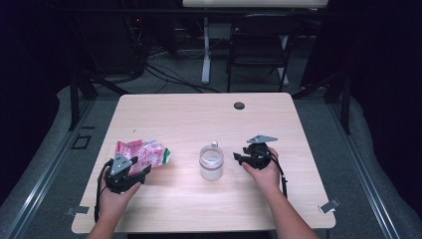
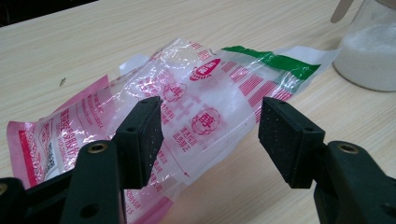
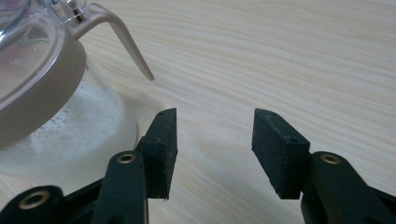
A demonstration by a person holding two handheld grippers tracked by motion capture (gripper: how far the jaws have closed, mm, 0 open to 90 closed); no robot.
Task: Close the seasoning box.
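Getting ready to grab the bag

The left tongs [image 1: 141, 171] sit spread wide over the pink bag [image 1: 144, 152] at nine o'clock on the desk [image 1: 189, 114]. The right tongs [image 1: 239, 157] wait spread, empty, at three o'clock of the jar [image 1: 211, 162]. Next, I think: squeeze the bag.

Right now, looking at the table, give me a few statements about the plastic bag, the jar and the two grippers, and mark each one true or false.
1. The plastic bag lies flat on the table. True.
2. The left gripper is clamped shut on the bag. False: its fingers stand apart, open over the bag.
3. The jar holds a white powder. True.
4. The right gripper grips the jar. False: it is open on bare table beside the jar.
5. The jar stands between the two grippers. True.
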